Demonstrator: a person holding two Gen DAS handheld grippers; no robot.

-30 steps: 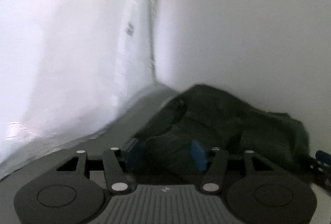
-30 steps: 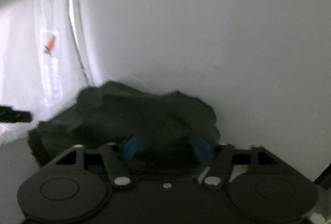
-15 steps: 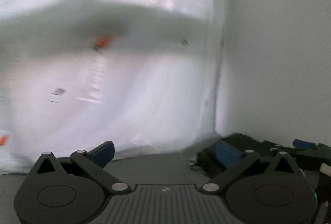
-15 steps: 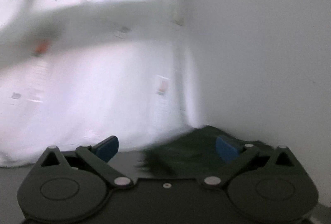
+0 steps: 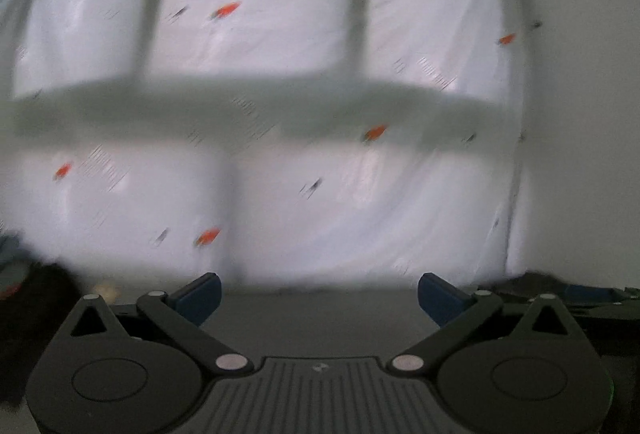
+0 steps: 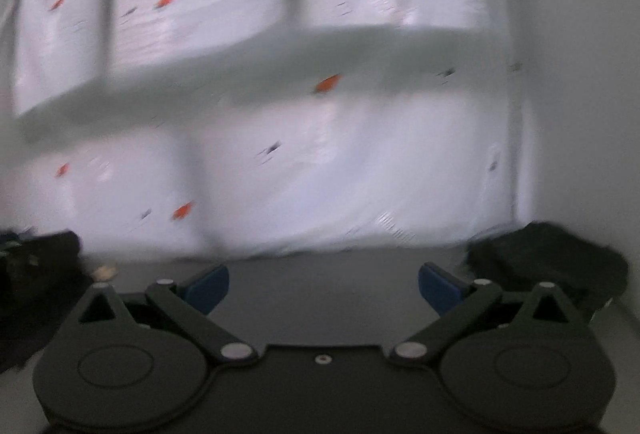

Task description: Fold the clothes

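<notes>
A dark folded garment [image 6: 548, 258] lies at the right on the grey table [image 6: 320, 274], against the white wall. In the left wrist view only a thin dark strip of it [image 5: 532, 280] shows at the far right. My left gripper [image 5: 318, 294] is open and empty over bare table. My right gripper [image 6: 323, 286] is open and empty, with the garment off to its right. Another dark heap of clothes [image 6: 32, 274] lies at the far left; it also shows in the left wrist view [image 5: 36, 298].
A white curtain with small orange marks [image 5: 280, 153] hangs behind the table, with window bars shadowed through it. A plain white wall [image 5: 580, 153] stands on the right. A small pale object [image 6: 105, 271] lies on the table near the left heap.
Both grippers opened, let go of the dark garment and swung left, away from it. The garment now lies at the right edge of both views. The frames are motion-blurred.
</notes>
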